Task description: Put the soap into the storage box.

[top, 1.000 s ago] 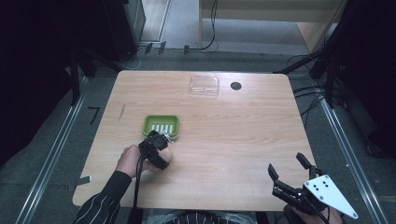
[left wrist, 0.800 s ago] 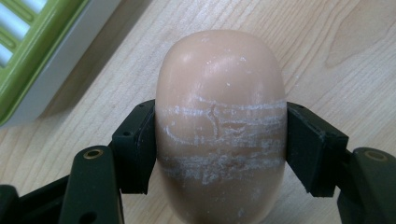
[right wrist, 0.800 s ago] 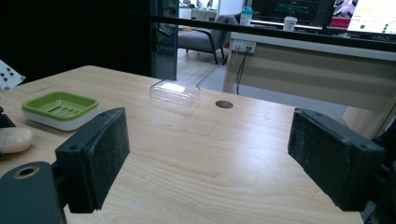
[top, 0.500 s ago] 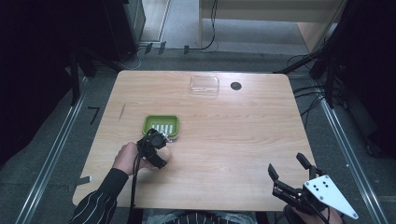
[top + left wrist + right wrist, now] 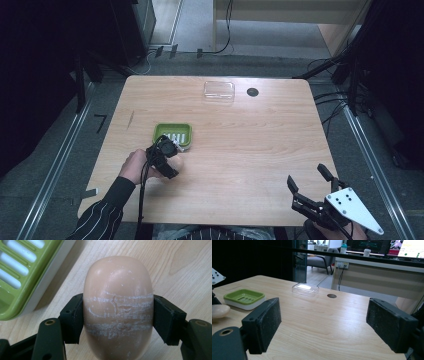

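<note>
A beige oval soap bar [image 5: 117, 307] is clamped across its middle by my left gripper [image 5: 117, 317], whose pads press on both sides. White scuff lines cross the soap. It hangs low over the wooden table, just right of the green slatted soap dish [image 5: 15, 307]. From above, the left gripper [image 5: 162, 152] is at the dish's [image 5: 159, 131] near edge, held by a hand in a striped sleeve. My right gripper [image 5: 306, 176] is at the table's near right corner with its jaws wide apart, and nothing lies between its pads [image 5: 322, 322]. The right gripper view has the soap [image 5: 219, 310] and dish [image 5: 244, 298] at far left.
A clear plastic box [image 5: 219, 91] lies near the table's far edge, with a dark round hole [image 5: 252, 92] just to its right. Both also appear in the right gripper view, the box [image 5: 305, 288] and the hole [image 5: 332, 295]. Bare wood spans the table's middle and right.
My left gripper has edged slightly to the left beside the dish, still gripping the soap. The right gripper has stayed in place.
</note>
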Action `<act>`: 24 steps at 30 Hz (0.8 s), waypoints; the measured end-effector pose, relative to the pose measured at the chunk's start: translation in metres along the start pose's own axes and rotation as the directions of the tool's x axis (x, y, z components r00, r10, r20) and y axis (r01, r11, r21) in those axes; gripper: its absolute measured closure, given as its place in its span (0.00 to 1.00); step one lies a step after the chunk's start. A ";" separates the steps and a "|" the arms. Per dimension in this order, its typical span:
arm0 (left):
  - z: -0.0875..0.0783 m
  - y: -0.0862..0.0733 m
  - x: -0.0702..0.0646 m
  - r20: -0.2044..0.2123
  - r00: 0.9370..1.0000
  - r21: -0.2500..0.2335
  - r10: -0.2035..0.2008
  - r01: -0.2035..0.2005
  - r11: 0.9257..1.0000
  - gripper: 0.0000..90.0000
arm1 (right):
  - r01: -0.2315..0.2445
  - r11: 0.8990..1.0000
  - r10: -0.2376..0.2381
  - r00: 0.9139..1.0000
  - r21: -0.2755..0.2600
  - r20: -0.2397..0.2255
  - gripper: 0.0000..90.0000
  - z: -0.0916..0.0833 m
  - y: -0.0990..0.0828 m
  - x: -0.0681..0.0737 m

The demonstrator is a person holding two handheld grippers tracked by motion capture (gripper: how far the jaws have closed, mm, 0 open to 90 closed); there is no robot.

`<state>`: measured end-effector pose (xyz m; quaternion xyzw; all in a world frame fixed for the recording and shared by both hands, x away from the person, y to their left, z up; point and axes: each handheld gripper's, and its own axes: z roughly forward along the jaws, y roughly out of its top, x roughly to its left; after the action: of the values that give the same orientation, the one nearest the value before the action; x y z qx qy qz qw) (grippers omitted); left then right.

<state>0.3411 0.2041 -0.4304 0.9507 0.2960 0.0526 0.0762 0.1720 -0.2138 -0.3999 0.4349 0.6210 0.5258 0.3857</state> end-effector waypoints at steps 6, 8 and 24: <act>-0.003 0.002 0.001 0.002 1.000 -0.009 0.012 -0.012 1.000 0.37 | 0.001 1.000 -0.001 1.000 0.001 0.000 0.15 0.000 0.000 0.000; -0.004 0.003 0.001 0.005 1.000 -0.009 0.015 -0.015 1.000 0.37 | 0.002 1.000 -0.002 1.000 0.000 0.000 0.15 0.000 0.000 0.000; -0.017 0.012 0.006 -0.008 0.998 -0.023 0.057 -0.057 0.998 0.37 | -0.006 1.000 0.006 1.000 0.004 0.006 0.15 0.001 -0.002 -0.003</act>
<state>0.3499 0.1999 -0.4112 0.9576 0.2683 0.0617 0.0845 0.1738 -0.2165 -0.4015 0.4391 0.6198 0.5244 0.3848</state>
